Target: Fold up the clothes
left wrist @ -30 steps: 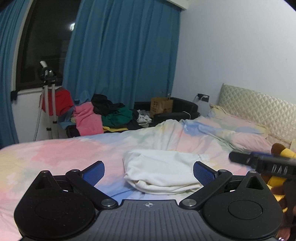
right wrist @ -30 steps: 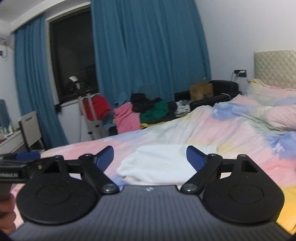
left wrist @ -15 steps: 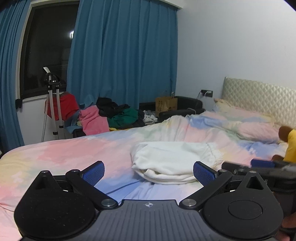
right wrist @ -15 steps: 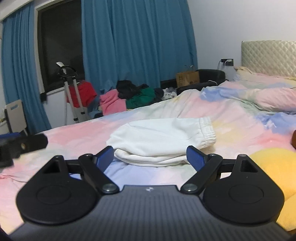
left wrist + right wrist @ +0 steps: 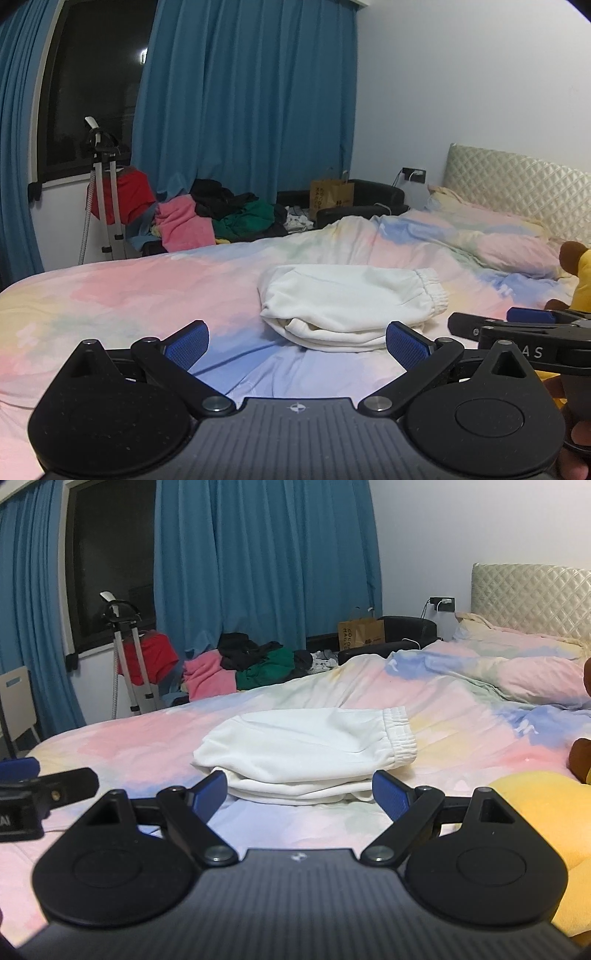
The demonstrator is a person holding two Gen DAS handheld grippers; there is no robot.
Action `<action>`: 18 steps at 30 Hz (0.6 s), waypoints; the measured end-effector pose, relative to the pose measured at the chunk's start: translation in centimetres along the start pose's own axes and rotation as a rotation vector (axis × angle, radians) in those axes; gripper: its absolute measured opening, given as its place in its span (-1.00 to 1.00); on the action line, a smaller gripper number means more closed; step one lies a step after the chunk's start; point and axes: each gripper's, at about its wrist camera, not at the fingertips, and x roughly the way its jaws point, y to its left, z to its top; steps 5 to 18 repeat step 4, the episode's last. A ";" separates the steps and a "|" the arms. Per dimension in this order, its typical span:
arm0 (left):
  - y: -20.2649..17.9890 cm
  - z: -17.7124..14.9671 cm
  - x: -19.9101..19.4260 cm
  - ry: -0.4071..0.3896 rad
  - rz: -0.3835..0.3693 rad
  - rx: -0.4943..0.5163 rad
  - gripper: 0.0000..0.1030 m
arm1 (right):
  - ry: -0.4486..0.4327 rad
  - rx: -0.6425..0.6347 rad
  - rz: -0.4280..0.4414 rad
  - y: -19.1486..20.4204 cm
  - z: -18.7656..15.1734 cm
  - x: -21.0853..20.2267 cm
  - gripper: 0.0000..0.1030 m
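A folded white garment [image 5: 343, 306] [image 5: 303, 753] with an elastic band at its right end lies on the pastel bedspread [image 5: 122, 295] [image 5: 122, 746]. My left gripper [image 5: 297, 341] is open, empty, and held just short of the garment's near edge. My right gripper [image 5: 299, 794] is open too, its blue pads on either side of the folded stack's near edge, touching nothing I can see. Each gripper shows in the other's view: the right one [image 5: 524, 332] at the right edge, the left one [image 5: 37, 790] at the left edge.
A yellow and brown plush toy [image 5: 580, 280] [image 5: 546, 812] sits on the bed at the right. Pillows [image 5: 509, 236] lie by the quilted headboard [image 5: 517, 192]. A pile of clothes [image 5: 221, 218], a paper bag [image 5: 330, 195] and a garment steamer stand [image 5: 105, 192] are beyond the bed by blue curtains.
Both grippers have dropped lower and moved closer to the white garment, which now fills more of both views. Both have stayed open and empty.
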 end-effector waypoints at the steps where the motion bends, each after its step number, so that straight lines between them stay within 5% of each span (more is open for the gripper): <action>1: 0.0 0.0 0.0 0.002 0.002 -0.001 0.99 | 0.003 0.001 -0.001 0.0 0.0 0.0 0.69; 18: 0.0 -0.2 0.0 0.008 0.003 -0.004 0.99 | 0.008 0.004 -0.001 0.0 -0.1 -0.1 0.69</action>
